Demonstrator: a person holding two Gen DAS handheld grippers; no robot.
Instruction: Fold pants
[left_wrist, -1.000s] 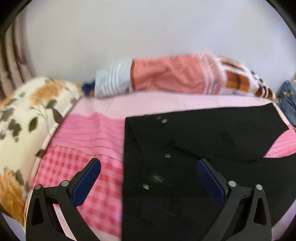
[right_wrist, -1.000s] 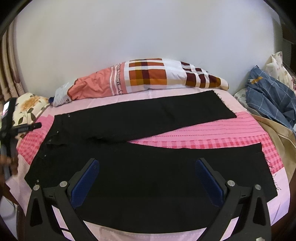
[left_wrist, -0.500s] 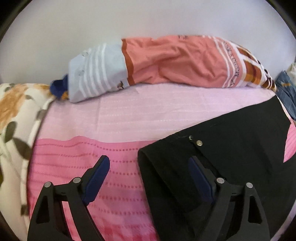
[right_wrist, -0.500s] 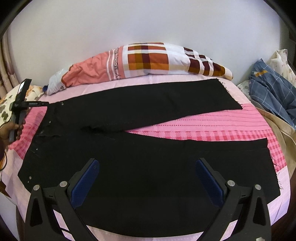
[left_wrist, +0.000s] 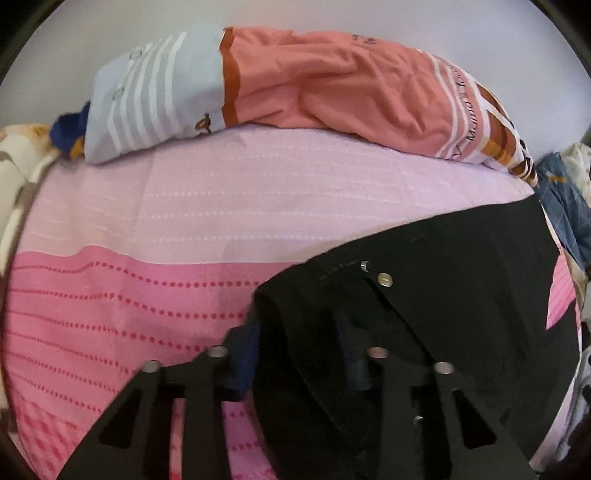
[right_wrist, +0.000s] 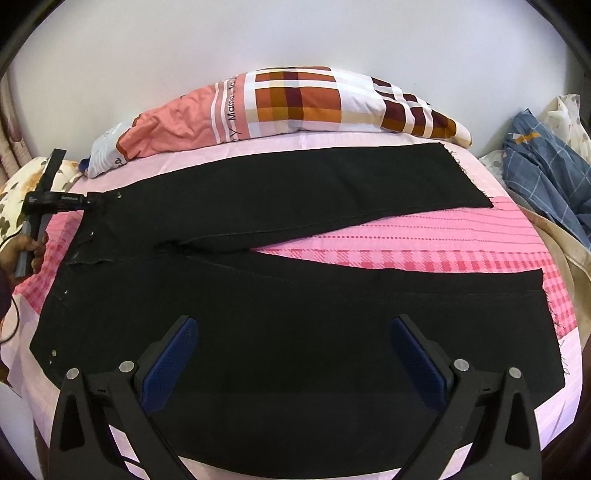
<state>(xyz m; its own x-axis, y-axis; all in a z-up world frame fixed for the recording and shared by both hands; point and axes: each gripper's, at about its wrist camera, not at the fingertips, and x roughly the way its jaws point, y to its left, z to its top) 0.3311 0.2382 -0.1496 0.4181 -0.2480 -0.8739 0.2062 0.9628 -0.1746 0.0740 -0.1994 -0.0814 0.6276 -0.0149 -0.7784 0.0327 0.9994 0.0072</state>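
Black pants (right_wrist: 280, 295) lie flat on the pink bed, waistband at the left, both legs spread to the right in a V. In the left wrist view my left gripper (left_wrist: 299, 347) is shut on the far corner of the pants' waistband (left_wrist: 369, 314), by a metal button (left_wrist: 384, 279). The right wrist view shows that gripper (right_wrist: 92, 201) held by a hand at the waistband's far corner. My right gripper (right_wrist: 295, 350) is open and empty, above the near leg close to the bed's front edge.
A long orange, checked and striped pillow (right_wrist: 295, 107) lies along the far edge by the white wall. A floral pillow (right_wrist: 22, 184) sits at the left. Blue checked cloth (right_wrist: 546, 170) is heaped at the right. The bedcover (right_wrist: 424, 243) is pink.
My left gripper moved forward to the far waistband corner and closed on it. My right gripper stayed open and rose slightly, with the view tilting down over the near leg.
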